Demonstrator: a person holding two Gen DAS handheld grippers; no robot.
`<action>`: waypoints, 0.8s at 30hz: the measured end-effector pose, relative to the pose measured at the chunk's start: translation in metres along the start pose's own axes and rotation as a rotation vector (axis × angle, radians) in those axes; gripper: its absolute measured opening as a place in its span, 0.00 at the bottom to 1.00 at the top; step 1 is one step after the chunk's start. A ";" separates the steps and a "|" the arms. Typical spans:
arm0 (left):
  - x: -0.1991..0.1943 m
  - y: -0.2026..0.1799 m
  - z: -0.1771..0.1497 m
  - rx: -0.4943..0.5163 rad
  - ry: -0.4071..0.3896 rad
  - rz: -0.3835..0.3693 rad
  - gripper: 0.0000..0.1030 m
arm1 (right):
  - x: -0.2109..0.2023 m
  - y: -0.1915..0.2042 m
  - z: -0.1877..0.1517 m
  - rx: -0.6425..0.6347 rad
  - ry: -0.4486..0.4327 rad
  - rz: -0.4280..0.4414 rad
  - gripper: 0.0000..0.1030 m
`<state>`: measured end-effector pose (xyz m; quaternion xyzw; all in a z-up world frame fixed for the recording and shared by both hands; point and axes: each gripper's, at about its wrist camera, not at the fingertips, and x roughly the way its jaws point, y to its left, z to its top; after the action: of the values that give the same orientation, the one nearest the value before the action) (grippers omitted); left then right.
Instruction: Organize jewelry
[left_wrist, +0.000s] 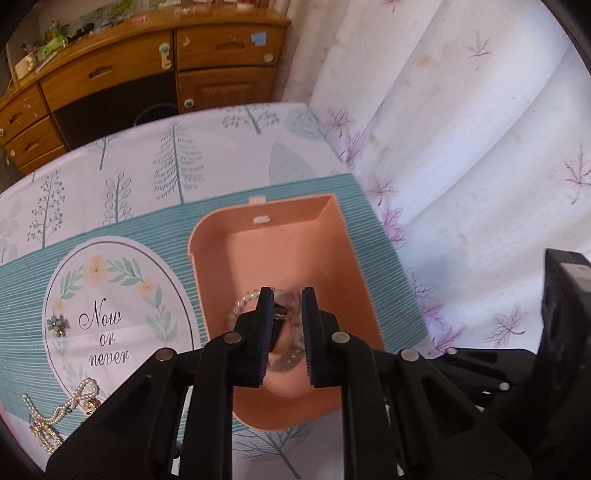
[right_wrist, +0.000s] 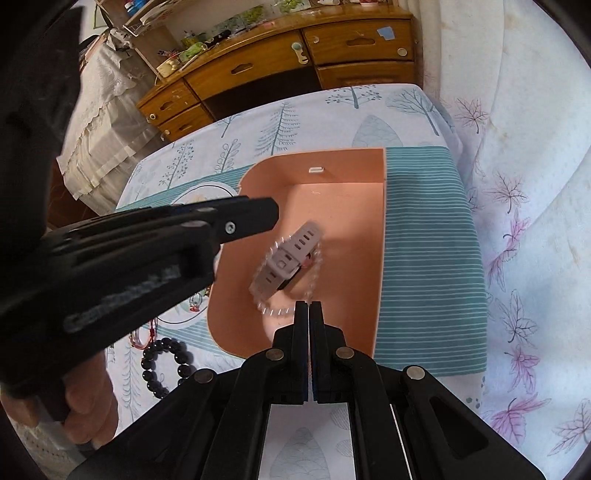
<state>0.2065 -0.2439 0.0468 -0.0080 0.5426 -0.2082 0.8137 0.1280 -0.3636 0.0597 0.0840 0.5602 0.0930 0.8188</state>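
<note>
Jewelry: grey watch (right_wrist: 286, 258) and clear bead bracelet (right_wrist: 314, 275) already inside the pink box (left_wrist: 364, 280), on its floor. Left tongs (left_wrist: 287, 314) above the box, apart, gripping nothing; seemingly a drop-off step, just finished. Right tongs (right_wrist: 307, 314) at the near rim of the box, pressed together, empty. Next, probably: fetching the black bead bracelet (right_wrist: 168, 365) or the pearl bow (left_wrist: 70, 410), both left of the box on the worktop. Watch face hidden; red string piece half covered.
</note>
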 end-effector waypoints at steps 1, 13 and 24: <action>0.002 0.003 -0.001 -0.007 0.007 0.002 0.17 | 0.001 -0.001 -0.001 0.002 0.003 0.004 0.02; -0.057 0.062 -0.020 -0.058 -0.045 0.067 0.46 | 0.006 0.042 0.002 -0.052 0.033 0.103 0.21; -0.105 0.150 -0.076 -0.177 -0.059 0.180 0.46 | 0.013 0.127 -0.002 -0.176 0.064 0.163 0.26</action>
<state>0.1546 -0.0545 0.0723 -0.0372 0.5334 -0.0854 0.8407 0.1233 -0.2368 0.0780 0.0539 0.5670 0.2108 0.7944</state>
